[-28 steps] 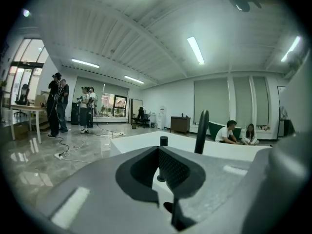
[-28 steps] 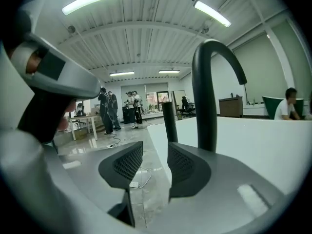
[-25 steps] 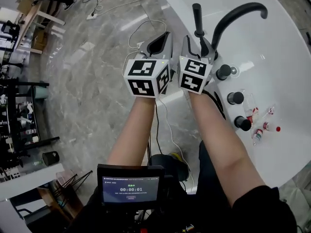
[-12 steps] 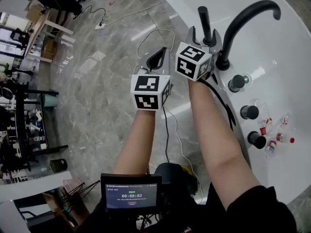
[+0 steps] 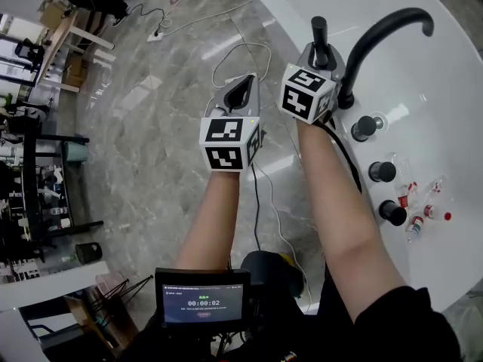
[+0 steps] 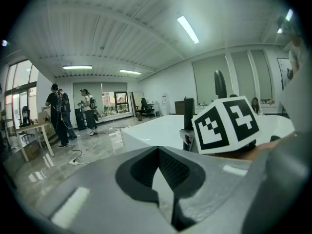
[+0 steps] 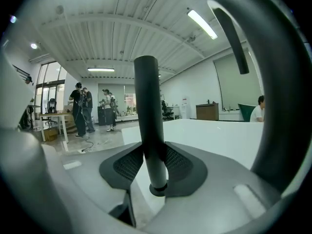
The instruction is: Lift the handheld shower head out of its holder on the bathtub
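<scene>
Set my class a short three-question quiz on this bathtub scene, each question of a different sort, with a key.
1. True or false: the left gripper is shut with nothing in it.
2. What stands between the right gripper's jaws? A a towel; B a sponge; C the shower head.
3. Fill in: ____ black knobs stand in a row on the tub.
Key: 1 true; 2 C; 3 three.
</scene>
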The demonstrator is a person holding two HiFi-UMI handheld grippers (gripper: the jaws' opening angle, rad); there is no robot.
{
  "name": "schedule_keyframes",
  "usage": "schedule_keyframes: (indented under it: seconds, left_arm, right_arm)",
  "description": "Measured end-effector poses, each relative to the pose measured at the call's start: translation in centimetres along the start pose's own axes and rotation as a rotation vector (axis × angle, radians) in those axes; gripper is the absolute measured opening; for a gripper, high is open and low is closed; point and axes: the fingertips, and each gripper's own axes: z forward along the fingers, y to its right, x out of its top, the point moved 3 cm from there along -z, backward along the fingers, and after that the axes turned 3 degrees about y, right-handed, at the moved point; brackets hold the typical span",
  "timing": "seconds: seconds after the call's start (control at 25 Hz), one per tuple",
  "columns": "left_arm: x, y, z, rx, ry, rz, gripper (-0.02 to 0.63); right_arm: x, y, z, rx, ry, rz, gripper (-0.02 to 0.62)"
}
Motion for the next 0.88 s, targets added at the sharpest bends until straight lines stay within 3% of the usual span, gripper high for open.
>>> schedule_keyframes:
  seconds: [0.32,0.6,0.88]
  left_arm:
    - [9.8,0.4,-2.9,-0.008,-0.004,-0.02,0.0]
    - [21.7,0.8,-6.6,0.001,-0.013,-0.043,0.0]
    - [33.5,4.2,-7.1,-0.042,0.009,-0.01,0.0]
  right_arm:
    - [7.7,-1.1,-5.5,0.088,-0.006,0.01,0.152]
    - [22.0,-1.3,-9.6,0.176,0.029,0.024,0.152]
    - [35.5,3.1,-13.2,0.197,0.107,0.093,0.152]
